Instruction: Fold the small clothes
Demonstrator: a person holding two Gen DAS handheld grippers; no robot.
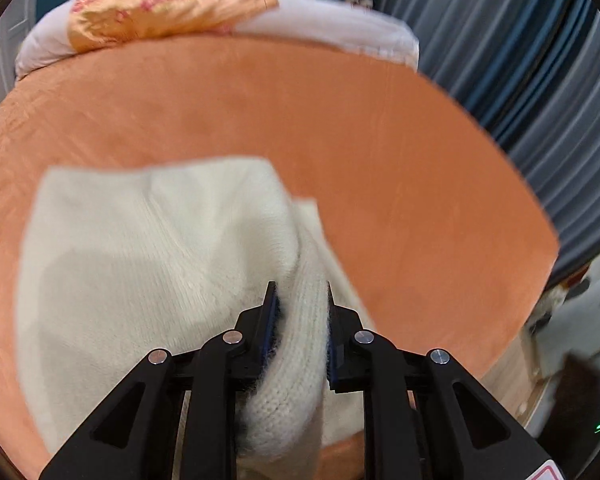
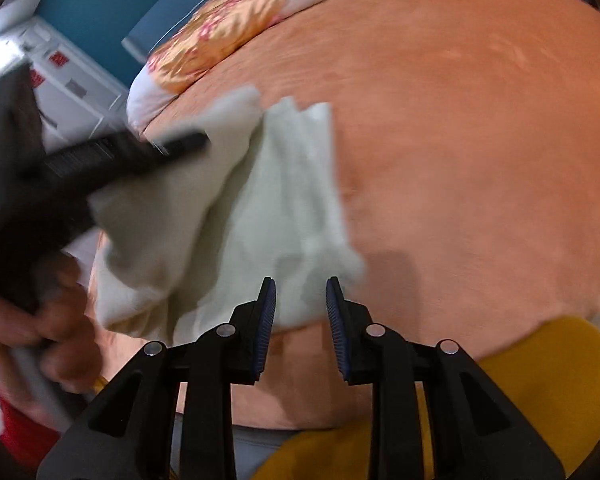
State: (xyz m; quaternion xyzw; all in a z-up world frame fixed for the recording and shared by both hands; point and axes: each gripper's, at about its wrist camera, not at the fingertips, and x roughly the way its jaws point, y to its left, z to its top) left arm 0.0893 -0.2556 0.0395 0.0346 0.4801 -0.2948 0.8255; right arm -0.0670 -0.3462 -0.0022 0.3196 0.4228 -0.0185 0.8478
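Observation:
A cream knitted garment (image 1: 140, 264) lies on the orange bedspread (image 1: 340, 128). My left gripper (image 1: 301, 300) is shut on a ribbed fold of the garment, which bunches between its pads. In the right wrist view the same garment (image 2: 260, 220) lies partly folded, with the left gripper's black body (image 2: 112, 160) blurred over its left side. My right gripper (image 2: 301, 300) is open and empty, just above the garment's near edge.
A white pillow with a gold patterned cover (image 1: 168, 8) lies at the head of the bed. Blue-grey curtains (image 1: 520, 60) hang to the right. A yellow cushion (image 2: 540, 380) sits at the bed's near edge. White cabinets (image 2: 60, 76) stand at the left.

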